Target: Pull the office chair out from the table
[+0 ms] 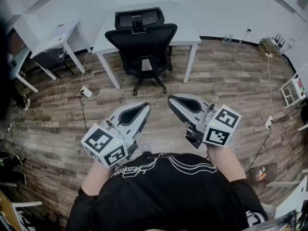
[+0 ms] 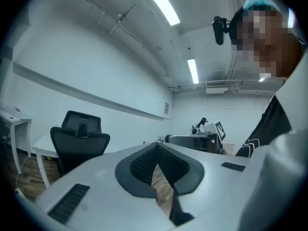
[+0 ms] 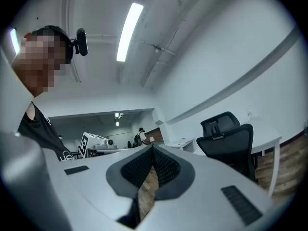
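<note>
Office chair (image 1: 142,42): one, black, pushed in at the white table (image 1: 190,30), backrest toward us. It sits straight ahead of both grippers and well apart from them. We count two grippers, the left gripper (image 1: 139,110) and the right gripper (image 1: 174,101). They are side by side, each with jaws closed tip to tip and nothing clamped between. Tables: two, with the second table (image 1: 57,37) ahead and off past the left gripper's outer side. Only the head view gives us the wood floor (image 1: 216,81) and the cables (image 1: 269,85); only the gripper views give the ceiling. Left gripper view: two strip lights (image 2: 161,4), chair left of its jaws. Right gripper view: one strip light (image 3: 127,18), chair right of its jaws.
</note>
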### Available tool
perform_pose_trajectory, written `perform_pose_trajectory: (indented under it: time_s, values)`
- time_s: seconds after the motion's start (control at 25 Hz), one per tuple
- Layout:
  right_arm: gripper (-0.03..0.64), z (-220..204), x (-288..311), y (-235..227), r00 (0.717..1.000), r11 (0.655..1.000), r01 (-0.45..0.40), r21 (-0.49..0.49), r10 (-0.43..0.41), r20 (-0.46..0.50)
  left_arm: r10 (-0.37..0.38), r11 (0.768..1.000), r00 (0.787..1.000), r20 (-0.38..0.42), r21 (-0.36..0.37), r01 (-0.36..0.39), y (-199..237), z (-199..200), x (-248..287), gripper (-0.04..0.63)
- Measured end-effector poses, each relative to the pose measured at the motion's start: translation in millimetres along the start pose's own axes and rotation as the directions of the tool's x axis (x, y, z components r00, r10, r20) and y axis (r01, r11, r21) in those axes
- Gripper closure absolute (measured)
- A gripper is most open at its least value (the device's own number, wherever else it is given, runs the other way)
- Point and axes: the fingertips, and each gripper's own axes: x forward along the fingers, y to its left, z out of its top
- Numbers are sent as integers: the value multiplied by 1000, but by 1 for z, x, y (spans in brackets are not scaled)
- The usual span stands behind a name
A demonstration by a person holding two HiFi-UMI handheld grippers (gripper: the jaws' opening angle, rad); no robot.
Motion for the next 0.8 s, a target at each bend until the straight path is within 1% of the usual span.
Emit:
perform_pose_trajectory:
  time_s: [0.12, 0.2, 0.32, 0.4, 0.52, 0.6, 0.68, 0.8]
  values:
    - [581, 4, -8, 6, 1000, 1000, 3, -25, -3, -7, 32, 999, 999, -10, -22, -32, -2, -2, 0, 589]
    - [581, 6, -13, 10, 1000, 999, 5, -31, -5, -9, 39, 998, 999, -13, -47, -39, -4, -3, -1, 589]
    - [581, 9, -19, 14, 1000, 1000, -11, -8, 11, 5, 35, 997, 999, -9, -69, -35, -7, -3, -2, 589]
    - [581, 12, -23, 16, 1000, 1000, -21, 13, 21, 14, 31, 998, 999, -16, -56, -32, -11, -4, -1, 589]
    - [581, 13, -27, 12, 1000, 1000, -11, 0, 11, 6, 37, 999, 999, -21, -11, -37, -14, 0, 1, 589]
    - [581, 12, -27, 10, 1000, 1000, -7, 4, 7, 4, 45, 999, 999, -18, 7, -45, -15, 2, 2, 589]
    - [581, 8, -26, 6, 1000, 1000, 1, 12, -1, 3, 50, 999, 999, -19, 13, -50, -14, 1, 3, 589]
    - [580, 2, -23, -5, 1000, 1000, 23, 20, -23, -11, 54, 999, 998, -26, 3, -54, -8, -3, 7, 589]
